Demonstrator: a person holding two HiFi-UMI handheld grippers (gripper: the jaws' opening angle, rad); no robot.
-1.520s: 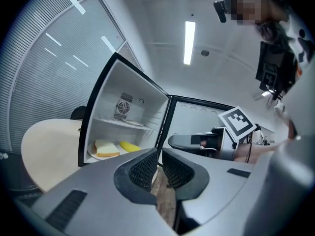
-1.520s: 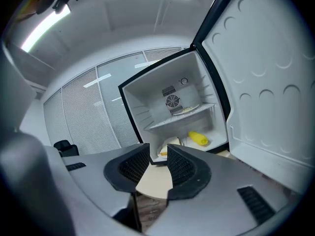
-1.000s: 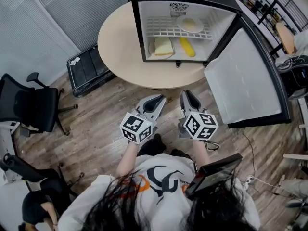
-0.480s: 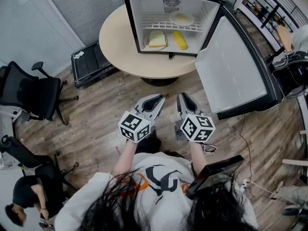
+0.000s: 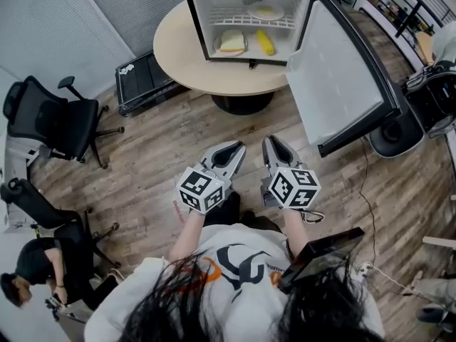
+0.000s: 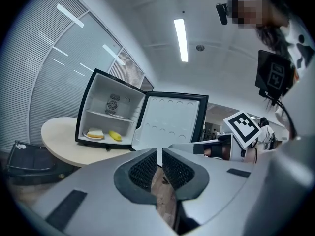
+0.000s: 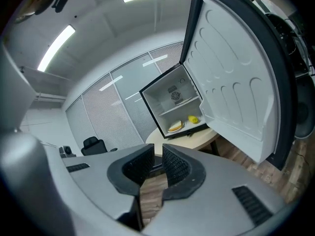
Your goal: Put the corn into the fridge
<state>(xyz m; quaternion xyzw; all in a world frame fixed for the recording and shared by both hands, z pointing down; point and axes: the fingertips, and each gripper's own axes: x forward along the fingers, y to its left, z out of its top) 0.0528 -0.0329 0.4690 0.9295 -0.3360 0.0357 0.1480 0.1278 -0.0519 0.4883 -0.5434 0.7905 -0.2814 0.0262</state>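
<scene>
The corn [image 5: 264,43] is seen on the floor of the open fridge [image 5: 206,9], just beside a sandwich [image 5: 232,43]. The left gripper [image 5: 228,150] and the right gripper [image 5: 273,147] are held well apart from the fridge, each with jaws pressed together on nothing.

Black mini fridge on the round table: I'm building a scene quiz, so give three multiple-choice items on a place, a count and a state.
1. The yellow corn cob lies: A) on the black mini fridge's floor; B) on its wire shelf; C) on its white-lined door.
2. White plates inside: A) one; B) two; C) four.
3. The door is: A) shut; B) open; C) removed.
A: it lies below the shelf, beside the bread. B: one on the shelf, one under the bread. B: it stands swung wide.
</scene>
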